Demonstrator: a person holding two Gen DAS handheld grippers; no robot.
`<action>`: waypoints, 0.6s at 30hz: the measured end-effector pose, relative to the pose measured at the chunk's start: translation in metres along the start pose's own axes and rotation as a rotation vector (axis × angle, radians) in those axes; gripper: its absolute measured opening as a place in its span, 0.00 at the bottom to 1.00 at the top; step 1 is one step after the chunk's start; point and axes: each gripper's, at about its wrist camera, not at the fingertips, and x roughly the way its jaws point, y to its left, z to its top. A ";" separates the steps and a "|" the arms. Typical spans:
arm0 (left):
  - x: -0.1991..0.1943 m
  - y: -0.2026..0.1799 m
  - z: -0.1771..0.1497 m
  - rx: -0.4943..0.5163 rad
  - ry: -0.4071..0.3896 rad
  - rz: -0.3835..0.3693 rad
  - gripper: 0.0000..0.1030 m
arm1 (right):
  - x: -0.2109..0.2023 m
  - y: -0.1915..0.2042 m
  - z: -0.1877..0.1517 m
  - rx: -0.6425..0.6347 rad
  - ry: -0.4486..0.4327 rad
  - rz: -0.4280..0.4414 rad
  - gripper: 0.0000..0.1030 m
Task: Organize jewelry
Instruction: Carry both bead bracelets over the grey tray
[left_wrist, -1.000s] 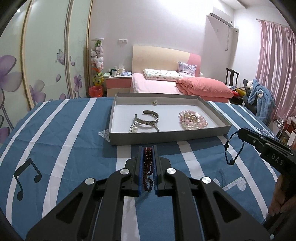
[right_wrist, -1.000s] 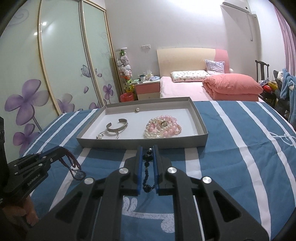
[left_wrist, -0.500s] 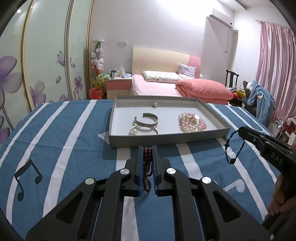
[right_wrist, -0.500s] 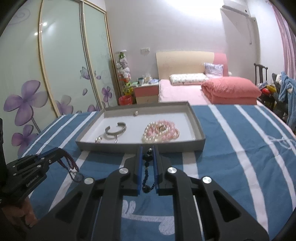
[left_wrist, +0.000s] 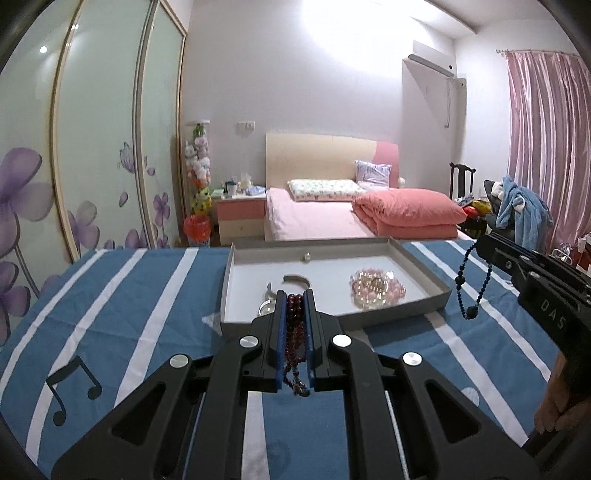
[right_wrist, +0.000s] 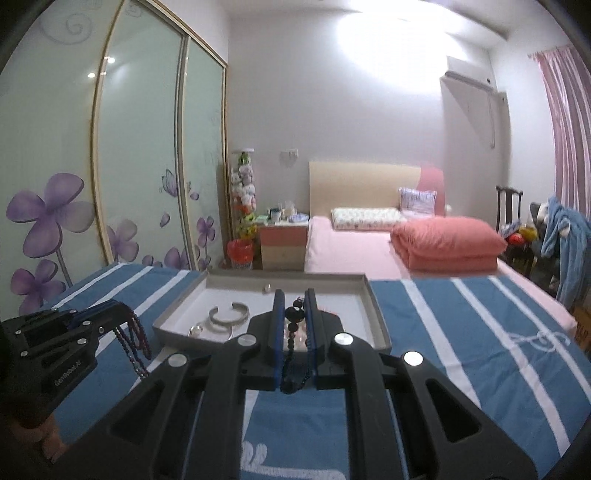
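Observation:
A grey shallow tray (left_wrist: 421, 306) (right_wrist: 177, 306) lies on the blue striped cloth. Inside it are a silver cuff bangle (left_wrist: 295, 277) (right_wrist: 228, 314), a small ring (left_wrist: 306, 257) (right_wrist: 266, 288) and a heap of pink and white beads (left_wrist: 376, 288). My left gripper (left_wrist: 294, 295) (right_wrist: 123, 308) is shut on a dark red bead strand (left_wrist: 294, 332) (right_wrist: 133, 339), just short of the tray's near wall. My right gripper (right_wrist: 294, 295) (left_wrist: 478, 243) is shut on a dark blue bead strand (right_wrist: 293, 325) (left_wrist: 474, 282), which hangs over the tray's right side.
The blue and white striped cloth (left_wrist: 122, 306) covers the table. Behind it stand a pink bed (left_wrist: 332, 218), a nightstand (left_wrist: 242, 214), a flowered wardrobe (left_wrist: 92, 147) and a chair with clothes (left_wrist: 517, 210). A hand (left_wrist: 554, 402) holds the right gripper.
Both grippers have risen and tipped up, each still holding its strand. The tray sits lower in both views and each gripper's fingertips now overlap it.

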 end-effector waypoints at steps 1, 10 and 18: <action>-0.001 0.000 0.002 0.002 -0.009 0.002 0.09 | 0.001 0.001 0.002 -0.004 -0.008 -0.001 0.11; 0.010 -0.010 0.021 0.031 -0.089 0.038 0.09 | 0.011 0.002 0.019 -0.022 -0.092 -0.025 0.11; 0.032 -0.007 0.027 0.015 -0.088 0.049 0.09 | 0.035 -0.003 0.026 -0.004 -0.094 -0.013 0.11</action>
